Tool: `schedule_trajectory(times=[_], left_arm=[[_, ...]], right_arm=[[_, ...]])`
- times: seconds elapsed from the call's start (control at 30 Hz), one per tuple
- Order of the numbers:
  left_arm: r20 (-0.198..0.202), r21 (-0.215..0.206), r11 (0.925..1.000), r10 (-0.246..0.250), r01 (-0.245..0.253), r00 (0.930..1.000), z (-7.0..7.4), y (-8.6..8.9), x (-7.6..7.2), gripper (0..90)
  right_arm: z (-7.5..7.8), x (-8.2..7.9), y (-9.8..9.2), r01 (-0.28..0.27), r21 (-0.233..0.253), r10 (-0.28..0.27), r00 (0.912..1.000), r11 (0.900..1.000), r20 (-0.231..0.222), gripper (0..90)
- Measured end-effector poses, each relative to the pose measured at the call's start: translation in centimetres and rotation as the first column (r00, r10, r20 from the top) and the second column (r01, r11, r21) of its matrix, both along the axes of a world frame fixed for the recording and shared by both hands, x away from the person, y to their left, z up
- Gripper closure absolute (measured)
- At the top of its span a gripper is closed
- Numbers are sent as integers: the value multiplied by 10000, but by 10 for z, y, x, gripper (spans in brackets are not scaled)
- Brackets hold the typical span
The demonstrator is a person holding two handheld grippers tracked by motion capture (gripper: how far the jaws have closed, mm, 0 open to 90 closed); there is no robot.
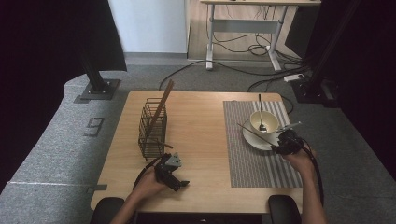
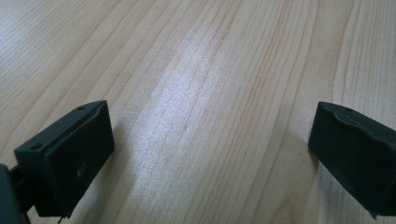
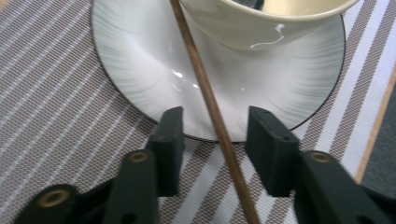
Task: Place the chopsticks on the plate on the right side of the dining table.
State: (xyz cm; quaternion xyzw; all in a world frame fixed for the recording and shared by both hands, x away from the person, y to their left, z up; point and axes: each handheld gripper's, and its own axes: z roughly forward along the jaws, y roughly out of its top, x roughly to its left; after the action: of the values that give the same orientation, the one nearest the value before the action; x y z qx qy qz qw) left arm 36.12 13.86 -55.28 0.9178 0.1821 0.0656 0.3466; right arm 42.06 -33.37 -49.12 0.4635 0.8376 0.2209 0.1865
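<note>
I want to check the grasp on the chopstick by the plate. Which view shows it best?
The right gripper view: the chopstick runs between the right gripper's open jaws, over the plate. In the high view it is a thin line. The left gripper view looks at bare table.

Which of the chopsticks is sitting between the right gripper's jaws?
The chopstick lying across the white plate beside the bowl, on the striped placemat. It runs between the right gripper's open jaws; the others stand in the wire basket.
</note>
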Motion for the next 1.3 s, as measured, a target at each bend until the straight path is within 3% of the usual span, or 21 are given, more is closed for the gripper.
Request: schedule_trajectory(times=[0.2, 0.5, 0.7, 0.93, 1.3], left_arm=[[6, -1, 10000, 0, 0, 10000, 0, 0, 0, 0], [13, 14, 10000, -21, 21, 10000, 0, 0, 0, 0], [9, 21, 10000, -33, 33, 10000, 0, 0, 0, 0], [6, 31, 10000, -30, 30, 10000, 0, 0, 0, 0], [25, 62, 9999, 92, -92, 10000, 0, -1, 0, 0]], right_arm=[[1, -13, -1, 309, 769, -343, 9985, 9966, 427, 372], [-6, -37, 5, 419, 1696, -679, 9862, 9846, 1508, 237], [-14, -42, 5, 495, 1897, -780, 9862, 9806, 1459, 141], [-18, -52, 5, 385, 2089, -732, 9842, 9772, 1614, 106], [-30, -45, 8, 622, 1906, -887, 9870, 9797, 1340, 80]])
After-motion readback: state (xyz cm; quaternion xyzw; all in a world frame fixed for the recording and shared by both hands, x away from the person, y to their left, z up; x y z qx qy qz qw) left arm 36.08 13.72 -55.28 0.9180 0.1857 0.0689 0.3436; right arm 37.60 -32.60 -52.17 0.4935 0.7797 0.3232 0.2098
